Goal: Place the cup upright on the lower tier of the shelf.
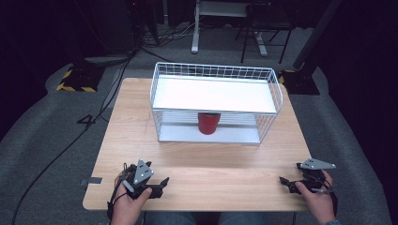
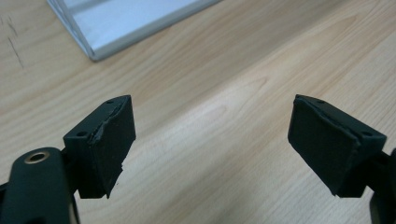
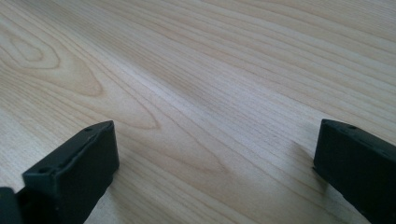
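Light wood-grain table point(image 1: 141, 122) with a white wire shelf rack point(image 1: 216, 101) parked toward the far side, two levels, solid white top deck and a white base panel. Red can point(image 1: 208, 123) standing upright on the lower level, tucked under the top deck roughly mid-rack, upper part hidden by the deck's front edge. No readable label or brand on it from here, too small and half covered. Left gripper point(image 1: 157, 186) down at the near left edge, held in the left hand point(image 1: 129, 199), jaws spread wide with nothing between, just bare tabletop showing through the gap in the left gripper view, plus a corner of the rack's white base at top left. Right gripper point(image 1: 288, 183) at the near right edge in the right hand point(image 1: 319, 197), jaws likewise wide apart and empty, sitting low over the wood. Both well apart from the rack and the can. Grey three-cornered plates on top of both. Yellow-black hazard tape point(image 1: 75, 82) on a floor stand off the far left corner, no legible writing anywhere.
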{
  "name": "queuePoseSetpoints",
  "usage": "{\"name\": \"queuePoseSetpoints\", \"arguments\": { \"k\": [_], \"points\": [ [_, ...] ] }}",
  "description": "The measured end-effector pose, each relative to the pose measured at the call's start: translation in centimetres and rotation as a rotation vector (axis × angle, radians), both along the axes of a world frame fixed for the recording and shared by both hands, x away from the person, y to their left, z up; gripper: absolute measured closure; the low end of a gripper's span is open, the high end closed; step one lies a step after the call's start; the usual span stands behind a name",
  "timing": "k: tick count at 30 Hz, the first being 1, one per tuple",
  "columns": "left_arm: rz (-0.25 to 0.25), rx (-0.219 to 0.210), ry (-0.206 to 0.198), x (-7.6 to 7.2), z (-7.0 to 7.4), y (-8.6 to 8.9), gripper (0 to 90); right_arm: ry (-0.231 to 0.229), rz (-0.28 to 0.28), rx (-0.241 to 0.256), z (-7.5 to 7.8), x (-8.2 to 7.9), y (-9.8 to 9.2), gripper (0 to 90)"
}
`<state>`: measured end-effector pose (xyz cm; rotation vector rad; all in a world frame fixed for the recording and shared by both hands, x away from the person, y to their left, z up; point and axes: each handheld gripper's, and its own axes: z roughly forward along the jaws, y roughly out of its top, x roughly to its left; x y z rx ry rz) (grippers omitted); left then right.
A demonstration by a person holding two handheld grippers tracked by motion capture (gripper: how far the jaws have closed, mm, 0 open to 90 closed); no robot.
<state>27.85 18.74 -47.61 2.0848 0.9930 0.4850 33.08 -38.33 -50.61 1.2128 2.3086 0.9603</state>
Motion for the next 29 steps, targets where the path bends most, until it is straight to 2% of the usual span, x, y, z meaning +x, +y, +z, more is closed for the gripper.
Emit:
{"name": "queuePoseSetpoints", "arguments": {
  "k": [2, 3, 5, 12, 14, 16, 20, 21, 23, 26, 27, 29],
  "points": [
    [-0.008, 0.006, 0.008, 0.0, -0.1, 0.1, 16.2, 0.0, 0.0, 0.0, 0.0, 0.0, 0.0, 0.0],
    [-0.02, 0.012, 0.043, 0.0, -0.6, 0.3, 16.4, 0.0, 0.0, 0.001, 0.0, 0.0, 0.0, 0.0],
    [-0.022, 0.031, 0.07, -0.1, -0.9, 0.3, 16.4, 0.0, 0.0, 0.0, 0.0, 0.0, 0.0, 0.0],
    [-0.017, 0.058, 0.086, -0.1, -1.5, 0.4, 16.4, 0.0, 0.0, 0.0, 0.0, 0.0, 0.0, 0.0],
    [-0.023, 0.079, 0.097, -0.1, -1.7, 0.4, 16.4, 0.0, 0.0, 0.0, 0.0, 0.0, 0.0, 0.0],
    [-0.021, 0.092, 0.094, -0.1, -1.8, 0.3, 16.4, 0.0, 0.0, 0.0, 0.0, 0.0, 0.0, 0.0],
    [-0.004, 0.101, 0.113, -0.1, -2.3, 0.3, 16.4, 0.0, 0.0, 0.0, 0.0, 0.0, 0.0, 0.0],
    [-0.005, 0.1, 0.112, -0.1, -2.4, 0.3, 16.2, 0.0, 0.0, 0.0, 0.0, 0.0, 0.0, 0.0],
    [0.007, 0.062, 0.126, 0.0, -2.6, 0.4, 15.6, 0.0, 0.0, 0.0, 0.0, 0.0, 0.0, 0.0],
    [0.004, 0.055, 0.112, 0.0, -2.8, 0.6, 14.3, 0.0, 0.0, 0.0, 0.0, 0.0, 0.0, 0.0],
    [0.011, 0.032, 0.09, 0.1, -3.2, 0.6, 12.6, 0.0, 0.0, 0.0, 0.0, 0.0, 0.0, 0.0],
    [0.049, 0.021, 0.089, 0.0, -3.6, 0.3, 2.6, 0.0, 0.0, 0.001, 0.0, 0.0, 0.0, 0.0]
  ]
}}
